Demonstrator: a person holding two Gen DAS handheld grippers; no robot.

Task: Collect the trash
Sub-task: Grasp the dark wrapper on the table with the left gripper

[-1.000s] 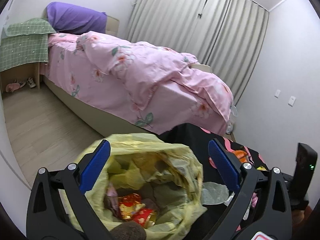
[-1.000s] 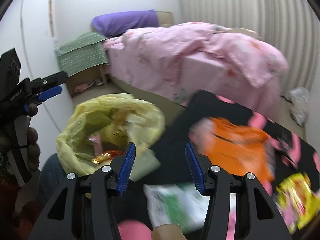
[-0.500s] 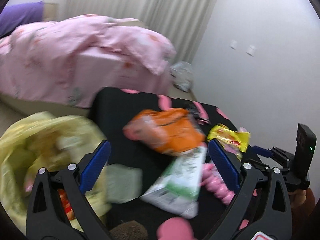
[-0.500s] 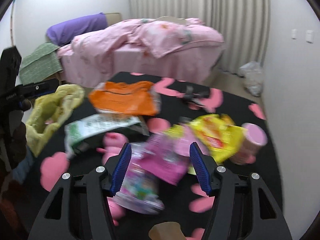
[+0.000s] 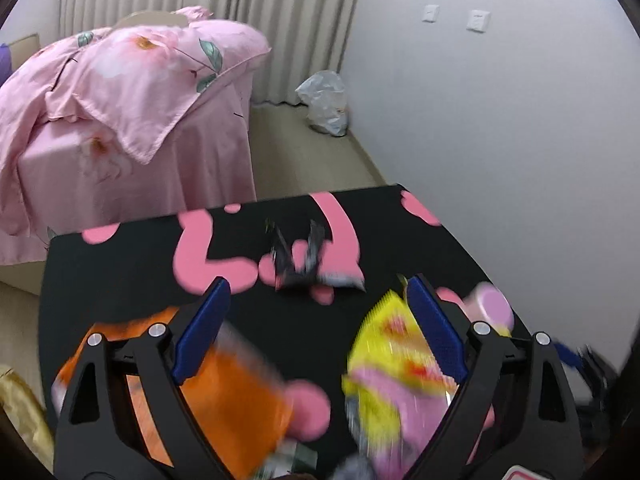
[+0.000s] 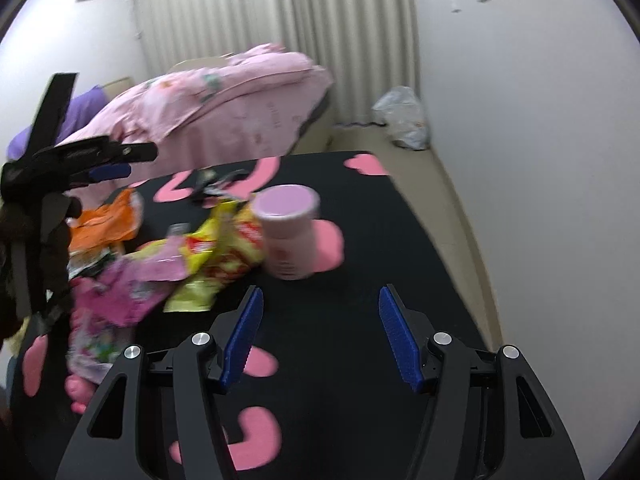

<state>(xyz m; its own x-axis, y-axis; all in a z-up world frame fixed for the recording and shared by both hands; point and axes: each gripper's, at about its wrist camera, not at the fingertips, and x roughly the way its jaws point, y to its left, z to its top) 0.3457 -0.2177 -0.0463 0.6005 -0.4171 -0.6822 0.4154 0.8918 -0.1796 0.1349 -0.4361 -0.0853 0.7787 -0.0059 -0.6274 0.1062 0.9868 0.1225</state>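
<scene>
Litter lies on a black table with pink shapes (image 5: 120,272): an orange wrapper (image 5: 236,396), a yellow packet (image 5: 396,344), a pink cup (image 6: 288,232) standing upright, pink wrappers (image 6: 116,300) and a crumpled black wrapper (image 5: 300,260). My left gripper (image 5: 317,280) hovers over the orange and yellow packets. Its jaws are closing, with nothing pressed between the pads. My right gripper (image 6: 320,290) is open over bare cloth, just in front of the cup. A sliver of the yellow trash bag (image 5: 16,400) shows at the lower left edge.
A bed with a pink quilt (image 5: 120,100) stands beyond the table's far left. A white plastic bag (image 5: 324,104) sits on the floor by the curtain. A white wall (image 5: 500,140) runs close along the table's right side.
Both views have swung right, away from the yellow bag and across the littered table. The pink cup has come close in front of the right gripper.
</scene>
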